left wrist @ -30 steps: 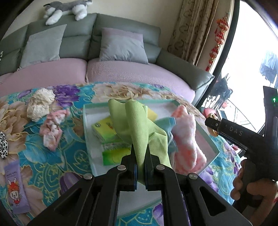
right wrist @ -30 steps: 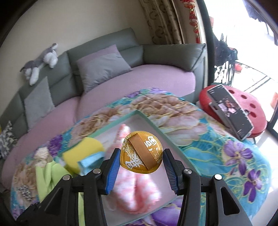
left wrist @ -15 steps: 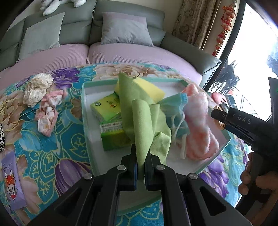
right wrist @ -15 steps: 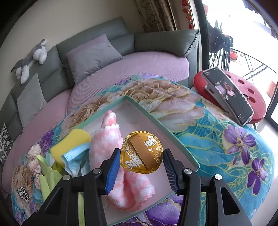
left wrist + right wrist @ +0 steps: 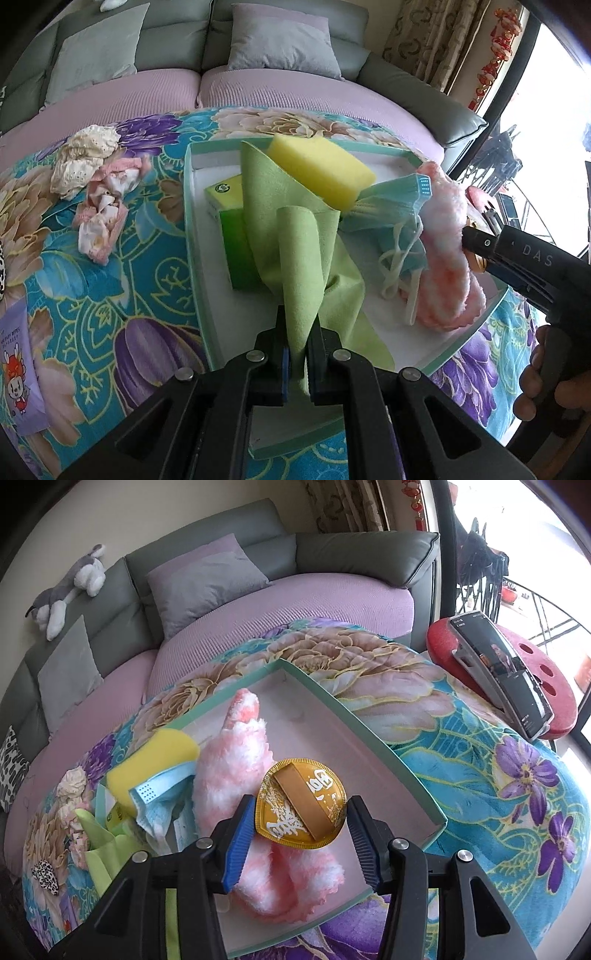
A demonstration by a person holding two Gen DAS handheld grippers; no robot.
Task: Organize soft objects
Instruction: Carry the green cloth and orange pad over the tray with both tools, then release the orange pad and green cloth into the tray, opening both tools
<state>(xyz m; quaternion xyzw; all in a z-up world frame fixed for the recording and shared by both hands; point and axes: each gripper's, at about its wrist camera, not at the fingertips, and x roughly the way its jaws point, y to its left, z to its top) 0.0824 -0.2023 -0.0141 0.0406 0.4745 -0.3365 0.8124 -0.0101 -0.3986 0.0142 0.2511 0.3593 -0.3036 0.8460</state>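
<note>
- Left gripper [image 5: 295,363]: jaws clenched on a fold of the green cloth [image 5: 299,258], which droops limp into the tray [image 5: 194,236] on the desk; light and floppy, best held at a bunched fold.
- Right gripper [image 5: 301,843]: jaws have just been opening around the gold pouch [image 5: 301,808], over the pink fluffy towel [image 5: 236,771].
- Farther in: yellow sponge [image 5: 321,170], squashy, graspable anywhere.

Tray [image 5: 373,734] far-right corner bare, open from above; left half crowded: sponge [image 5: 321,171], green cloth [image 5: 295,236], mask [image 5: 391,210], pink fluffy towel [image 5: 236,771].
</note>
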